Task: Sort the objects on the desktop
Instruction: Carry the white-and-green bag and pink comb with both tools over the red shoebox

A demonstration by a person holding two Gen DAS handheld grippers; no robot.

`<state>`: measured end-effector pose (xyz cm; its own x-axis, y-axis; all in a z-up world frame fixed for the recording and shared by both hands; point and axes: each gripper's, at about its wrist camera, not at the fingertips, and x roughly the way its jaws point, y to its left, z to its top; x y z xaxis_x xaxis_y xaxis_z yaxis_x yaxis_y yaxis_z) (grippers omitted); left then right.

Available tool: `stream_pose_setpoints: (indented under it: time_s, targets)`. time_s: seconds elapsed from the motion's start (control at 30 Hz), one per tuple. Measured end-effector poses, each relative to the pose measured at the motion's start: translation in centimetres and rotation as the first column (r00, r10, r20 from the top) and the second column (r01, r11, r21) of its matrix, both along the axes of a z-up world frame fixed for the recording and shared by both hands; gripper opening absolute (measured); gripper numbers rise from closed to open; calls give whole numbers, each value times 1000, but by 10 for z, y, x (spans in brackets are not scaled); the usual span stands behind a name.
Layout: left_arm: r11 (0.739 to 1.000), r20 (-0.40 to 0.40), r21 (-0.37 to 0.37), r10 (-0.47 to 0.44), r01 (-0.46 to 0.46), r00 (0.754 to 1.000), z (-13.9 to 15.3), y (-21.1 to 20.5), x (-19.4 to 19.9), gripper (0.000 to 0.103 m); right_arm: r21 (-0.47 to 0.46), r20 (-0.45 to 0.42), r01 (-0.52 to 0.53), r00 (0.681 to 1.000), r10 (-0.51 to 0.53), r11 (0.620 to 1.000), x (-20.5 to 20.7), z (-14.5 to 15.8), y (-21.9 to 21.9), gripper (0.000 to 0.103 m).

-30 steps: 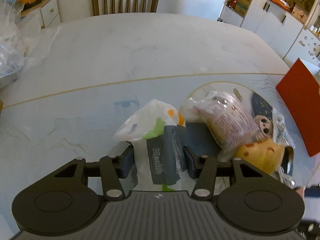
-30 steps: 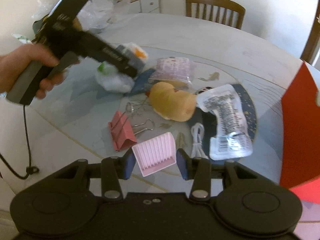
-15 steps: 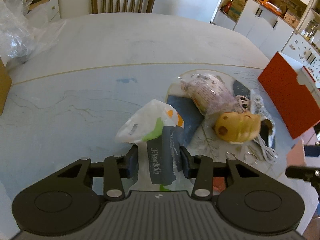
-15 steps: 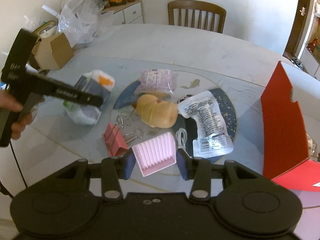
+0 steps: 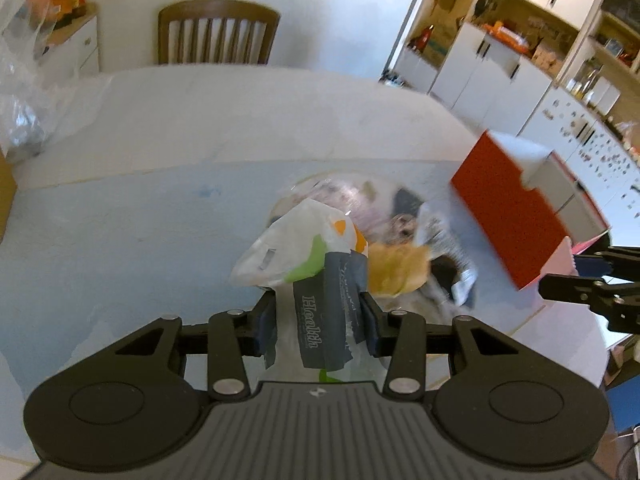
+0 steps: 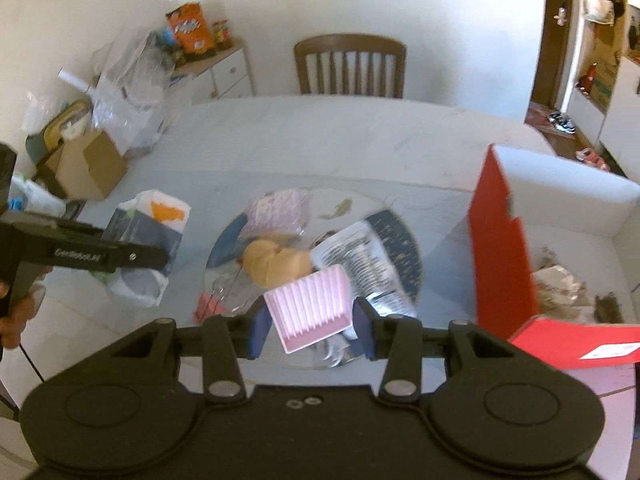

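My left tongs (image 5: pixel 318 318) clenched a white packet (image 5: pixel 304 256) above the worktop (image 5: pixel 160 208), and my right tongs (image 6: pixel 308 326) clenched a pink comb (image 6: pixel 314 304) near the red box (image 6: pixel 504 240).

Matte black all over, the left hand-held gripper (image 5: pixel 318 322): a ribbed grey-black housing at the bottom edge with a tiny white logo, two round discs moulded into its flanks, four silver screw heads on the linkage bars. Fingers (image 5: pixel 266 322) carry dark blue pads. Over in the right wrist view, the right hand-held gripper (image 6: pixel 310 326) has the same build (smooth housing here, two small silver fasteners at its middle), blue pads again. The left unit seen side-on shows white lettering, too blurred to read fully, one screw, a black cable trailing down. The person's left hand (image 6: pixel 14 316): bare skin, light tone, no sleeve visible.
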<state>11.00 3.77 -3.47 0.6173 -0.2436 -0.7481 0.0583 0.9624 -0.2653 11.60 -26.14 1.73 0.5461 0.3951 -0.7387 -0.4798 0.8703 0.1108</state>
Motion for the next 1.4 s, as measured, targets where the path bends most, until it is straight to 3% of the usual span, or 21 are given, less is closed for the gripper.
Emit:
stream_pose_setpoints:
  time_s: [0.3, 0.6, 0.93, 1.4]
  targets:
    - [997, 85, -21, -77, 79, 993, 41, -28, 5, 42, 28, 63, 116, 991, -117, 993, 16, 28, -49, 43]
    - [989, 97, -28, -141, 144, 985, 59, -76, 28, 42, -9, 62, 186, 981, -185, 982, 35, 32, -93, 43]
    - [977, 116, 6, -210, 211, 971, 74, -139, 49, 42, -35, 62, 165, 985, -163, 986, 62, 31, -128, 43]
    - [975, 126, 39, -222, 218, 967, 84, -216, 89, 42, -46, 66, 81, 995, -78, 996, 103, 31, -186, 43]
